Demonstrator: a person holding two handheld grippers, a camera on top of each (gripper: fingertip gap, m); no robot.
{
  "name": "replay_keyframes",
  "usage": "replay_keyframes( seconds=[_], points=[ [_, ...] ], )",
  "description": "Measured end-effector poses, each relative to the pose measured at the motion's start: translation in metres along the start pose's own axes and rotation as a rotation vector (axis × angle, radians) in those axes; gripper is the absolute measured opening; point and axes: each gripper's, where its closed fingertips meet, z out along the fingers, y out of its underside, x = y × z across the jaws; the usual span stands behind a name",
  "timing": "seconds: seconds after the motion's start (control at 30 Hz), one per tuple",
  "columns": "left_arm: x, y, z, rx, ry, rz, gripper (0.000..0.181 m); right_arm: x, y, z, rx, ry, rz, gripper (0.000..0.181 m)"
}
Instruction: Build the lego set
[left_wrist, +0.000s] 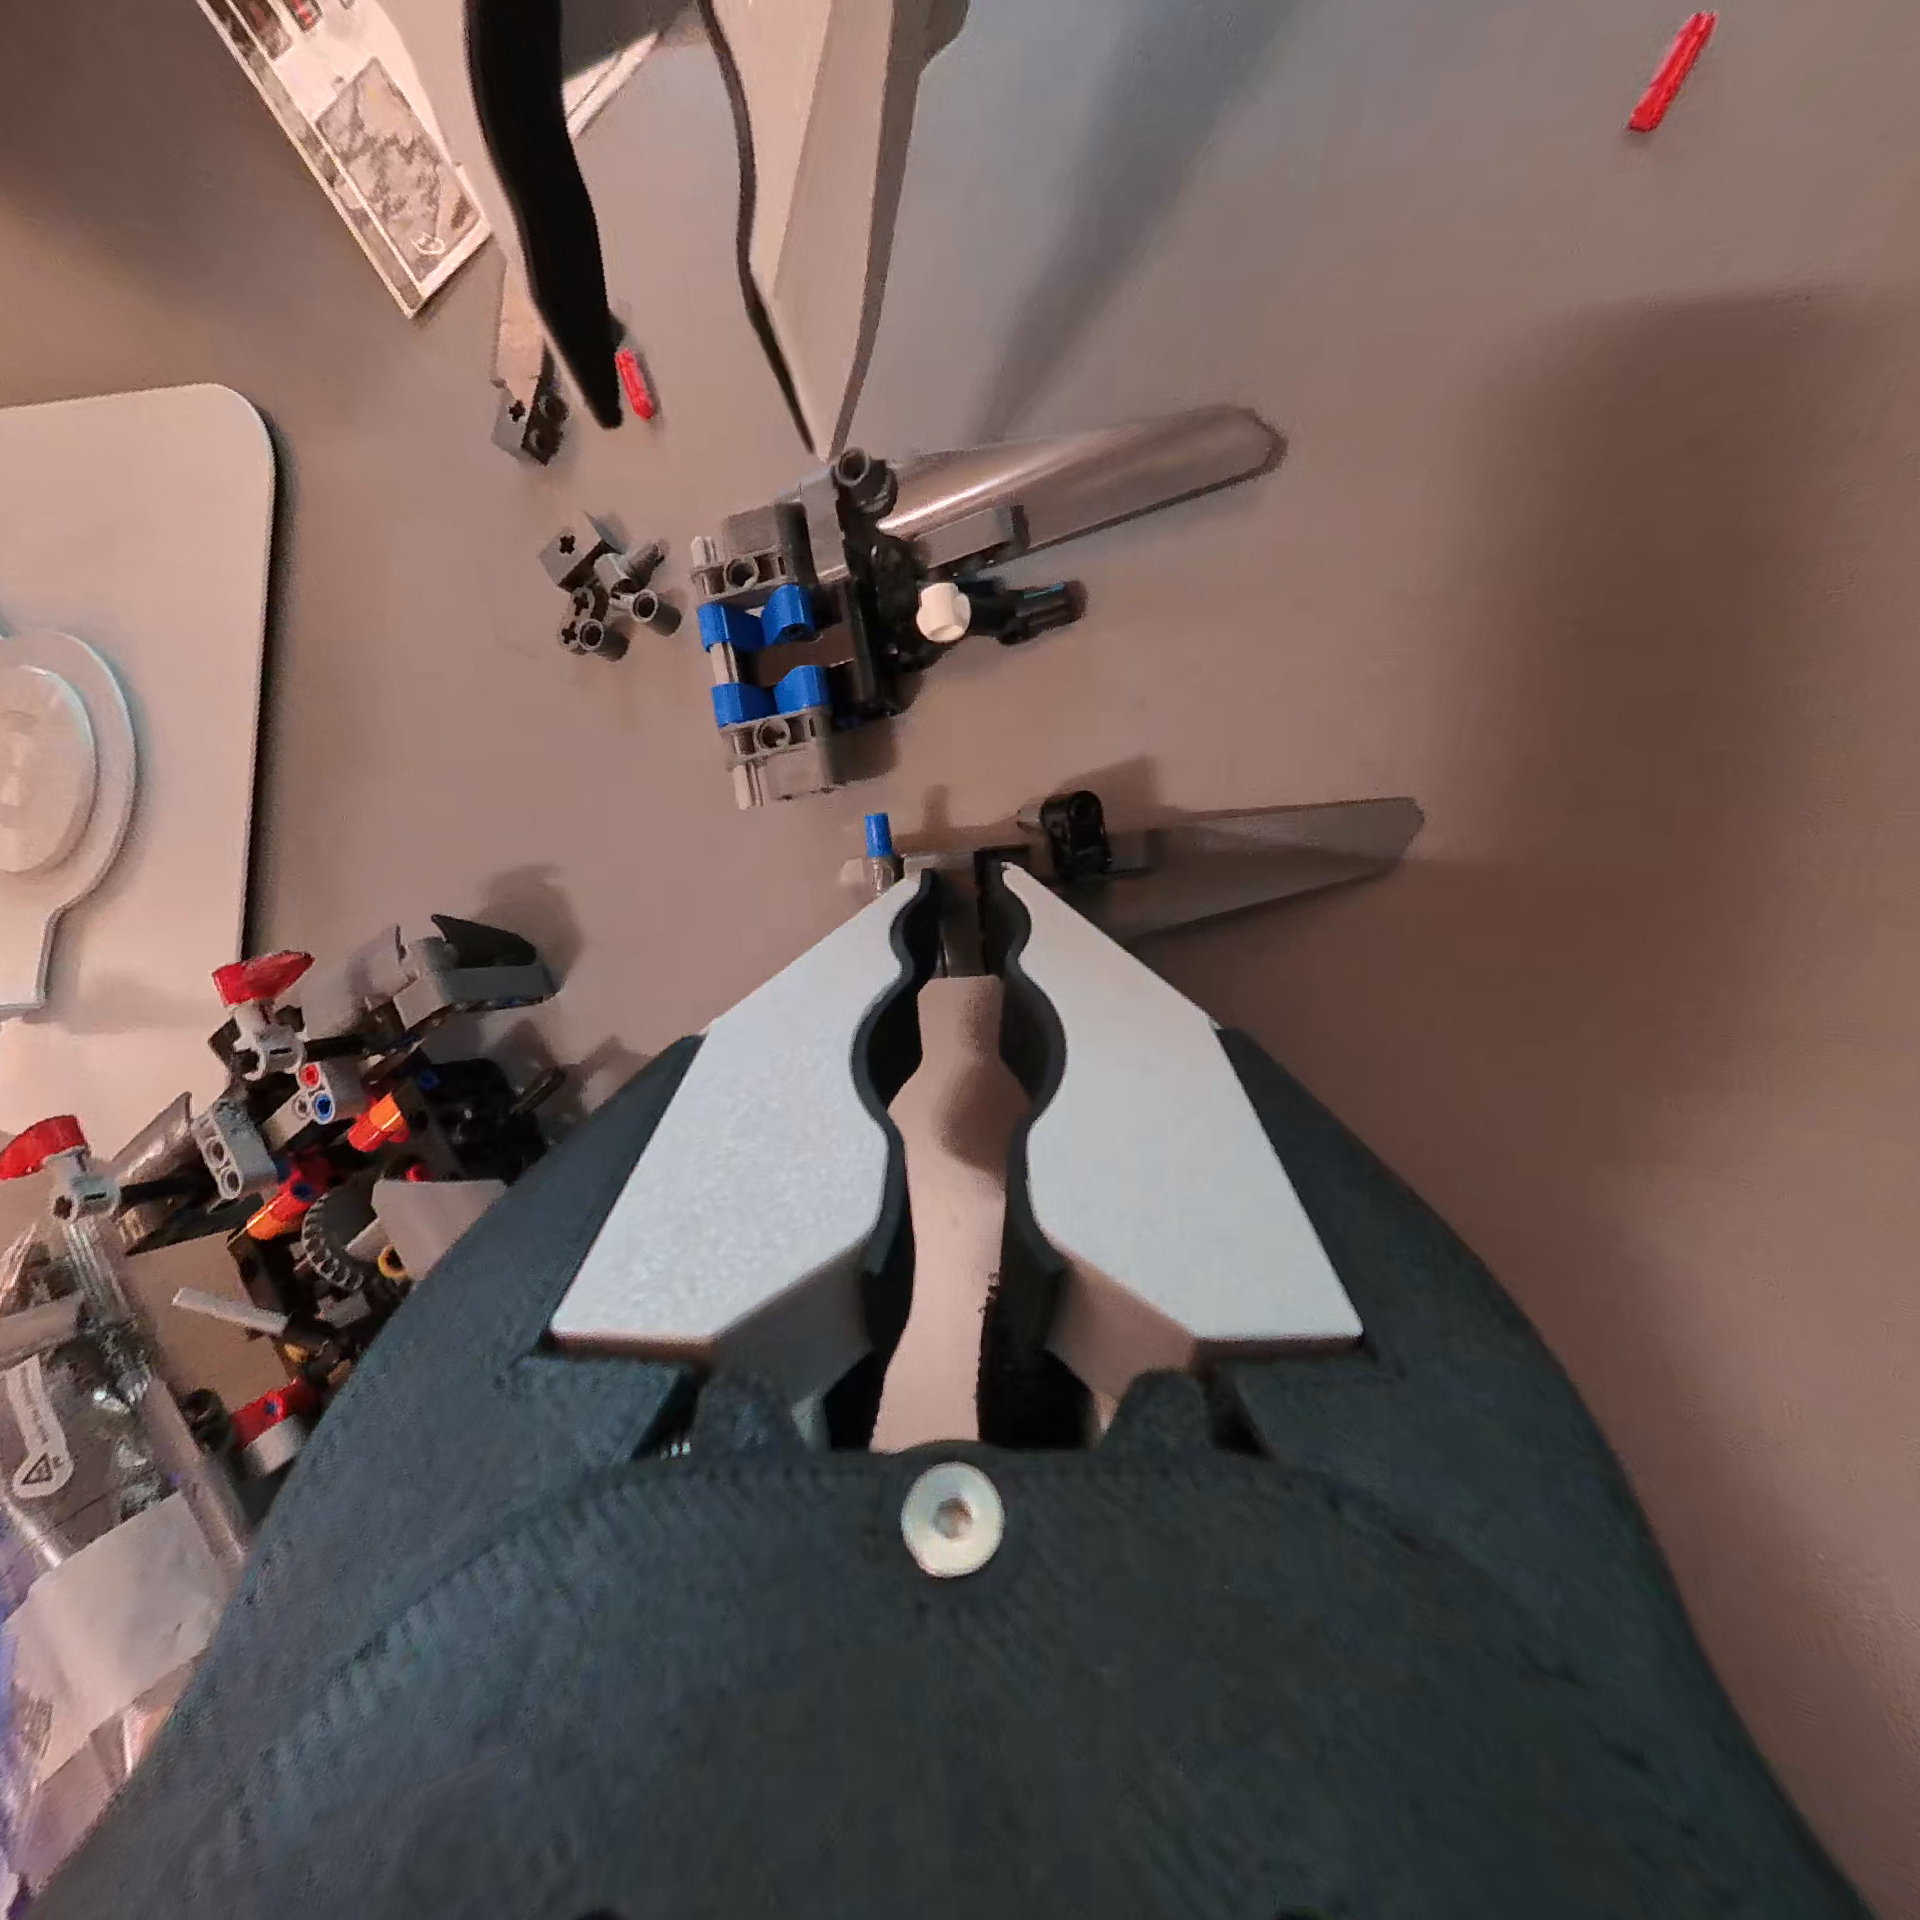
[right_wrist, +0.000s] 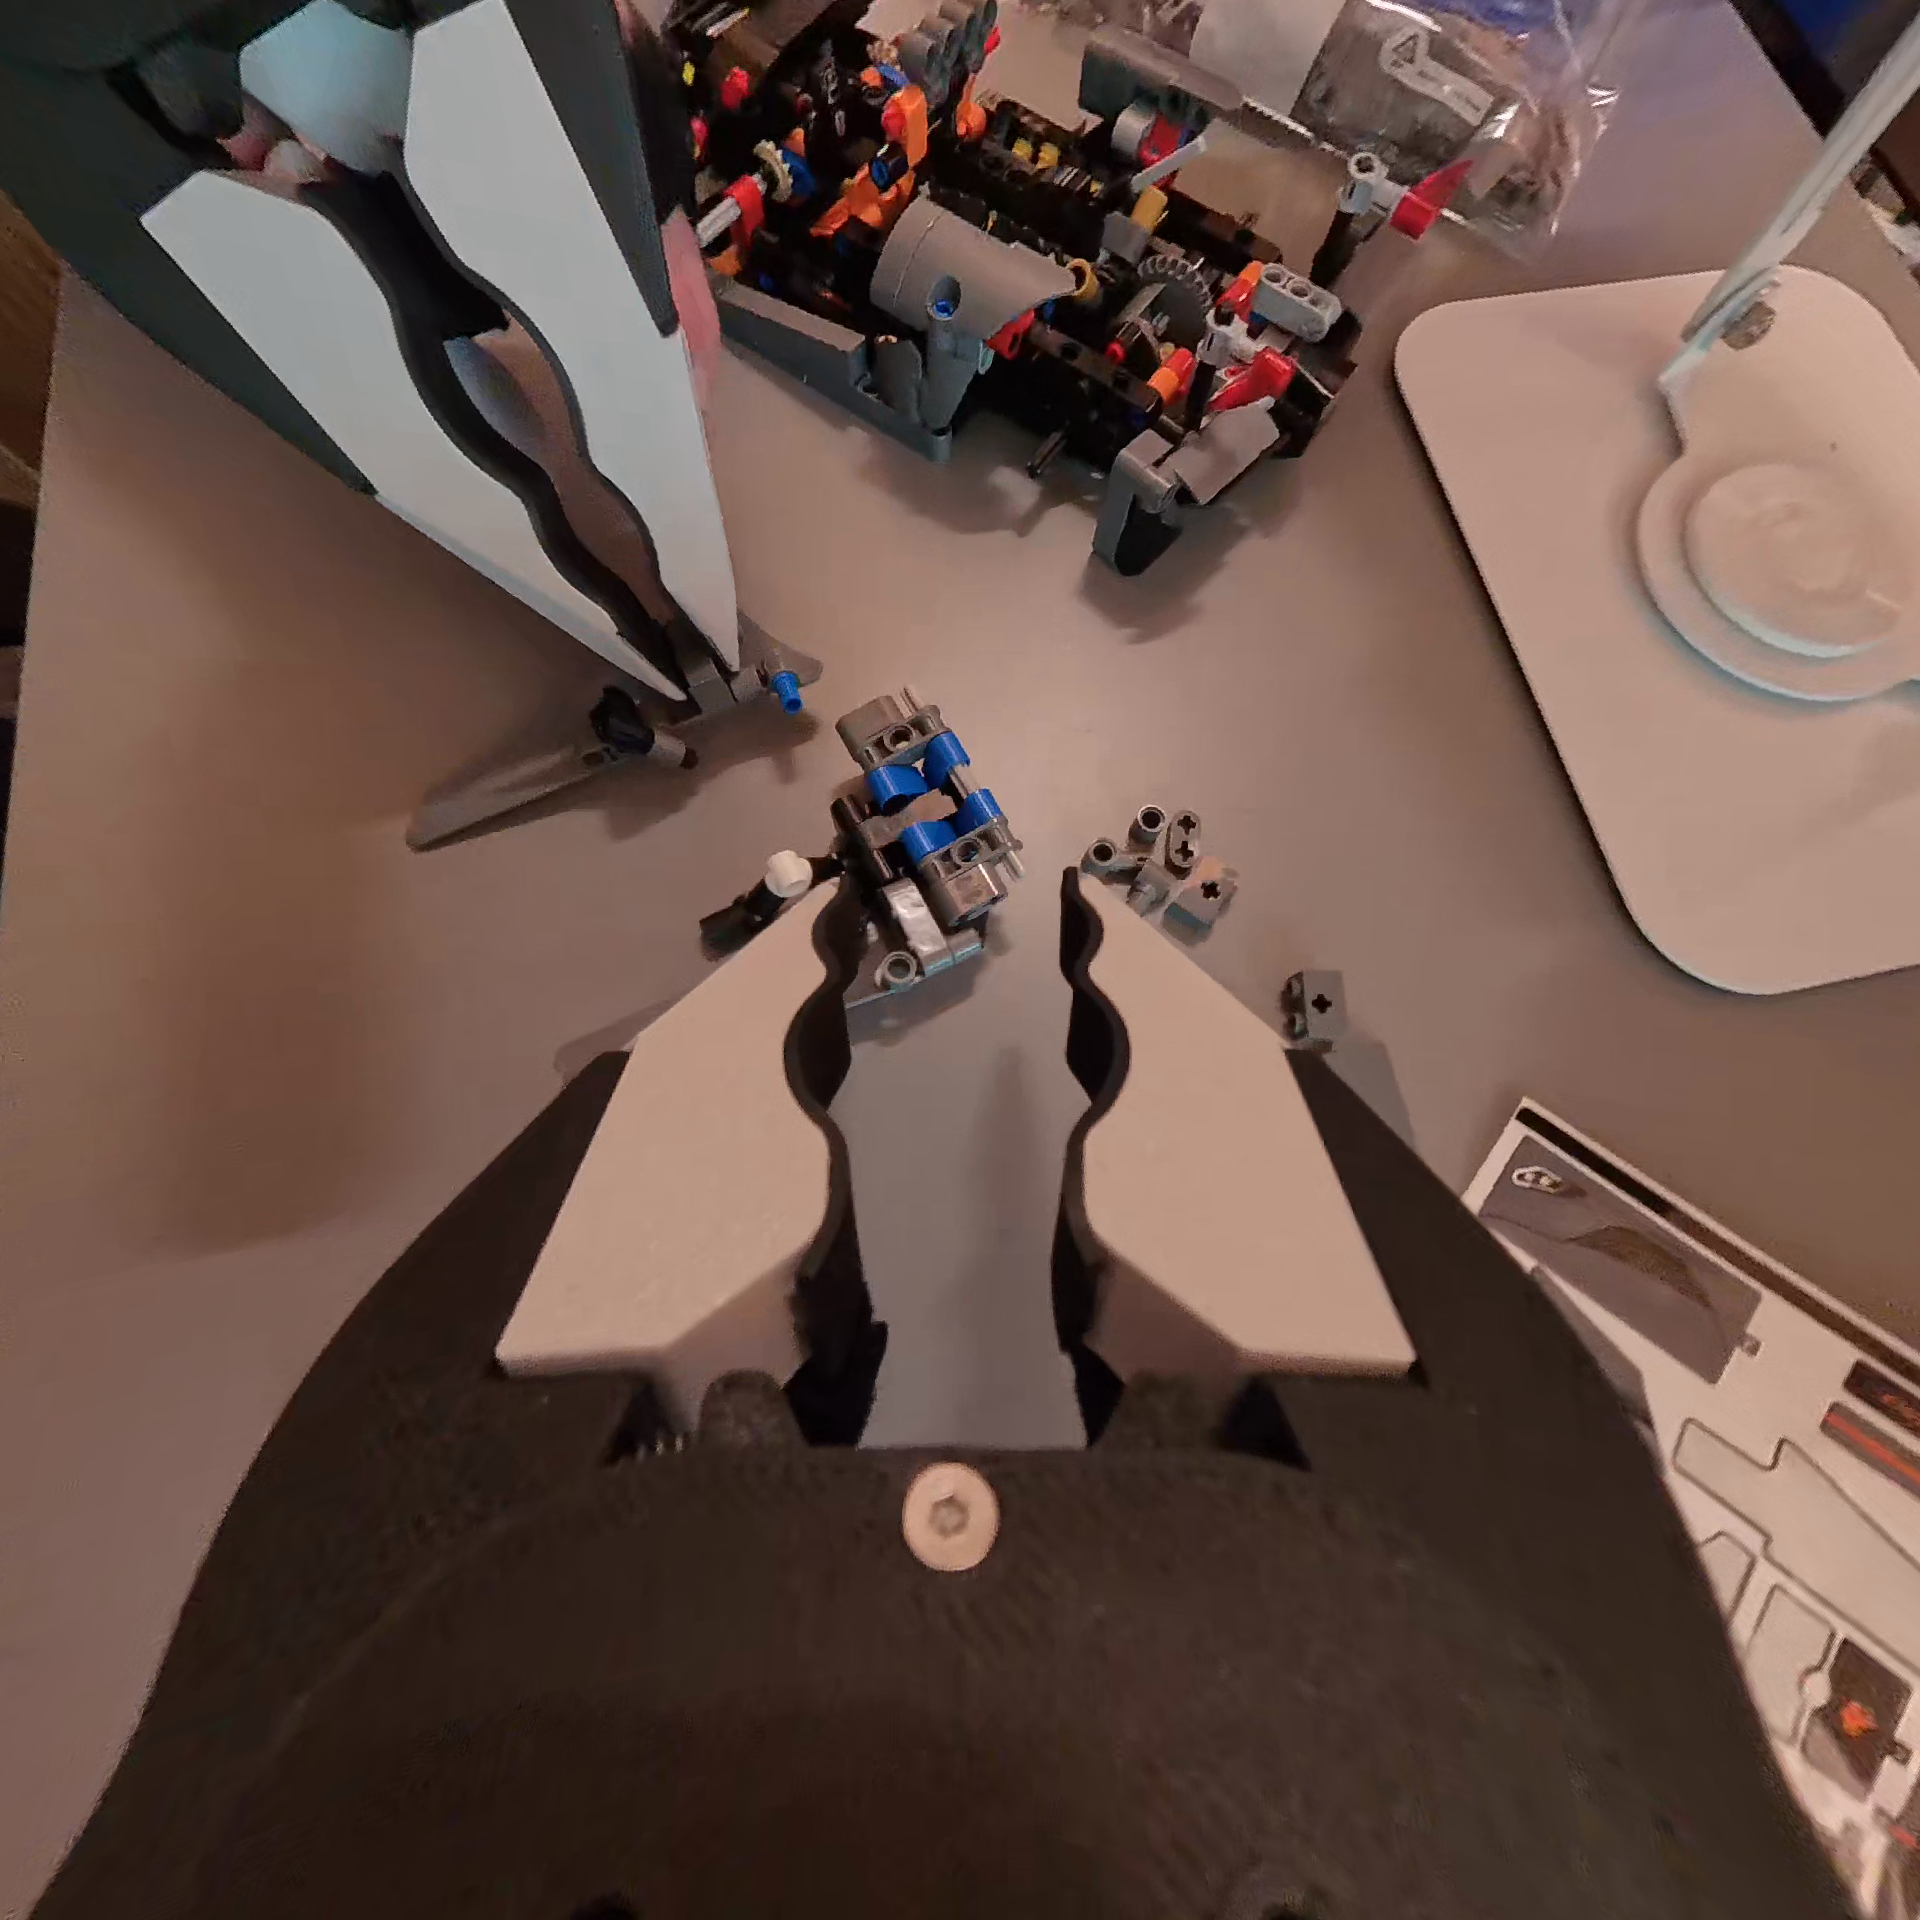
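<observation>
My left gripper (left_wrist: 961, 883) is shut on the inner end of a grey wing panel piece (left_wrist: 1247, 862) that lies on the table, with a blue pin (left_wrist: 878, 836) and a black connector (left_wrist: 1075, 831) on it. It also shows in the right wrist view (right_wrist: 707, 665), gripping the same panel (right_wrist: 540, 779). My right gripper (right_wrist: 951, 894) is open and empty, its tips on either side of the near end of a grey and blue sub-assembly (right_wrist: 925, 831). That sub-assembly (left_wrist: 790, 644) carries a second grey wing panel (left_wrist: 1091, 478).
A cluster of small grey connectors (right_wrist: 1164, 862) and a dark grey brick (right_wrist: 1317, 1003) lie right of the sub-assembly. The big partly built model (right_wrist: 1039, 260) and a plastic bag (right_wrist: 1434, 73) are at the far side. A white pad (right_wrist: 1662, 675), an instruction booklet (right_wrist: 1714, 1455) and a red beam (left_wrist: 1673, 73) are also on the table. My right fingertips sit around 9 cm from my left ones.
</observation>
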Motion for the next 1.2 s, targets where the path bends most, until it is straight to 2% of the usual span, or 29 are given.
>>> replay_keyframes(
  seconds=[0.03, 0.2, 0.4, 0.53, 0.63, 0.77, 1.2],
  points=[
    [0.0, -0.001, 0.001, 0.003, 0.005, -0.004, 0.006, 0.002, 0.0, 0.002, -0.008, -0.006, -0.004, 0.036],
    [0.0, 0.001, 0.009, 0.003, 0.032, -0.014, 0.006, 0.001, 0.002, 0.013, 0.002, -0.054, -0.01, 0.037],
    [-0.001, -0.001, 0.013, 0.028, 0.036, -0.025, 0.006, -0.002, 0.001, 0.023, 0.027, -0.047, -0.032, 0.053],
    [-0.001, -0.001, 0.013, 0.035, 0.035, -0.024, 0.006, -0.007, -0.002, 0.031, 0.029, -0.07, -0.055, 0.056],
    [-0.001, -0.001, 0.013, 0.041, 0.034, -0.028, 0.006, -0.012, 0.0, 0.037, 0.012, -0.086, -0.077, 0.055],
    [0.001, -0.003, 0.013, 0.055, 0.038, -0.027, 0.006, -0.014, 0.004, 0.041, 0.0, -0.089, -0.105, 0.042],
    [0.006, -0.007, 0.014, 0.072, 0.037, -0.012, 0.006, -0.028, 0.003, 0.026, 0.083, -0.251, -0.055, 0.04]
  ],
)
